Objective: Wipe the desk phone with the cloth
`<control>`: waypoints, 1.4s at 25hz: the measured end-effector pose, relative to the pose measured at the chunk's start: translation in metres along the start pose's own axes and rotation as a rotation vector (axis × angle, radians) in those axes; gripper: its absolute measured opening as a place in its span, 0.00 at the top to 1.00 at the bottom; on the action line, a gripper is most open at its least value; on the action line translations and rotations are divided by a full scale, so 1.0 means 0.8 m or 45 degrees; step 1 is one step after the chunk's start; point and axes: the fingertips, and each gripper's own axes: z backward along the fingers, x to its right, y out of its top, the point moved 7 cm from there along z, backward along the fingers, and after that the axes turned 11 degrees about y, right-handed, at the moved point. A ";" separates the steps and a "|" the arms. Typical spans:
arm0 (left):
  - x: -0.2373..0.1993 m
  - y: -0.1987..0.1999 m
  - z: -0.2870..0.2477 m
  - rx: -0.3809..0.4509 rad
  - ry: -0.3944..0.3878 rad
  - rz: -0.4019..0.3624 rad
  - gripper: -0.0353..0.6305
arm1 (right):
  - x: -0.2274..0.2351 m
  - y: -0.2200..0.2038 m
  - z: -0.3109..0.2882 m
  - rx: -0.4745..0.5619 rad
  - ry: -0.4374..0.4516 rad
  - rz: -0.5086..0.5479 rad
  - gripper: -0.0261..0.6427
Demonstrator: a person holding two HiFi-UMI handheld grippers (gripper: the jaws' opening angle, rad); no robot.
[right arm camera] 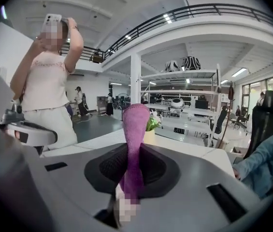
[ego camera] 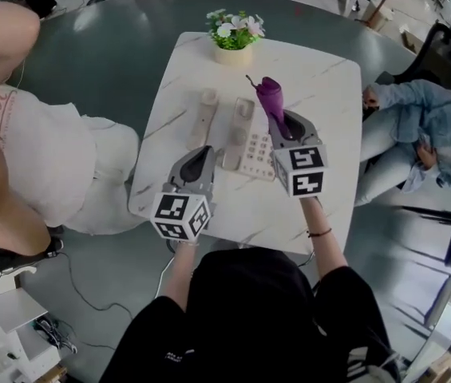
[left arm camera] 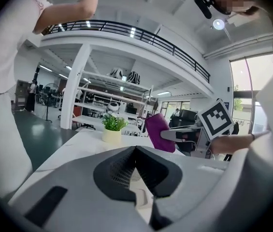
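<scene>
**Around the desk phone**

The desk phone (ego camera: 253, 152) sits on the table (ego camera: 329, 94), near its middle. The handset (ego camera: 203, 118) lies on the table just left of the phone. A potted plant (ego camera: 233, 37) stands behind the phone, at the table's far edge. The cloth (ego camera: 270, 98) rises over the phone's far right corner, clamped in the right gripper (ego camera: 282, 122). The left gripper (ego camera: 199, 154) is at the phone's near left. Off the table, one person (ego camera: 49, 158) is well left of the phone and another (ego camera: 417, 126) is well right of it.

Head view looks steeply down; both gripper views, low, share the plant (left arm camera: 113, 124).
</scene>
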 end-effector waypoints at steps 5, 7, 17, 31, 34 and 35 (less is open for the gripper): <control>-0.014 0.003 -0.033 -0.022 -0.024 -0.011 0.95 | 0.011 -0.006 -0.043 -0.087 -0.089 0.106 0.90; -0.017 0.003 -0.044 -0.024 -0.033 -0.009 0.95 | 0.014 -0.008 -0.059 -0.133 -0.108 0.172 0.90; -0.028 -0.017 -0.063 -0.075 -0.047 0.016 0.95 | 0.000 -0.034 -0.110 -0.417 -0.090 0.497 0.90; -0.033 -0.038 -0.050 -0.119 -0.063 0.027 0.95 | -0.046 -0.073 -0.117 -0.616 0.058 0.542 0.90; -0.034 -0.044 -0.045 -0.128 -0.069 0.030 0.95 | -0.054 -0.078 -0.116 -0.630 0.072 0.532 0.90; -0.035 -0.046 -0.044 -0.130 -0.071 0.030 0.95 | -0.056 -0.080 -0.115 -0.634 0.076 0.530 0.90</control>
